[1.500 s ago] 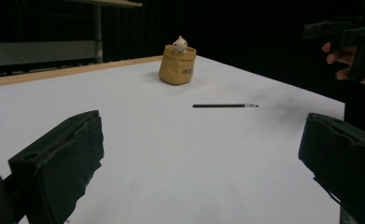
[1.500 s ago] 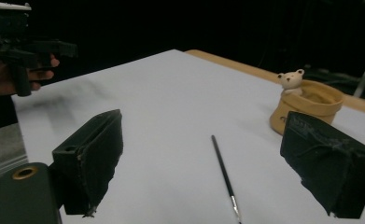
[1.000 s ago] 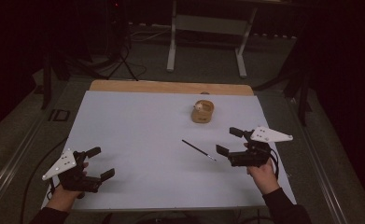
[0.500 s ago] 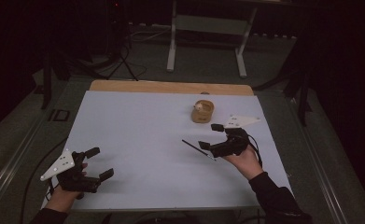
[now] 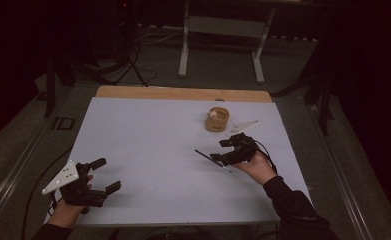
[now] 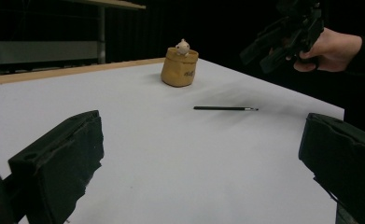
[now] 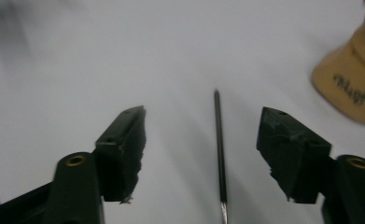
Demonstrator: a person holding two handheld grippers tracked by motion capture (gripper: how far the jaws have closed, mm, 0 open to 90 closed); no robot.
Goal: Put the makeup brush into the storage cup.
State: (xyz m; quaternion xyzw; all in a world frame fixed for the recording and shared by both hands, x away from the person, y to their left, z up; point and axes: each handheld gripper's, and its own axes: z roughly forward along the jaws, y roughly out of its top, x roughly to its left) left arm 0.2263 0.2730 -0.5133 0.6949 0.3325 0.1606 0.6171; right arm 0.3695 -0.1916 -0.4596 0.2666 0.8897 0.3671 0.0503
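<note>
Right gripper (image 5: 226, 151) is hovering low over the black pen (image 5: 211, 160), hand angled left across the table; jaws have just been closing but are standing apart, pen lying between them untouched, flat on the white table (image 5: 148, 145). Left gripper (image 5: 100, 176) is resting at the near left corner, jaws wide apart, holding nothing. Tan pouch (image 5: 217, 119) with a small toy inside is sitting just beyond the right gripper. Wooden strip is edging the far side; room is dark, metal stand legs behind.
</note>
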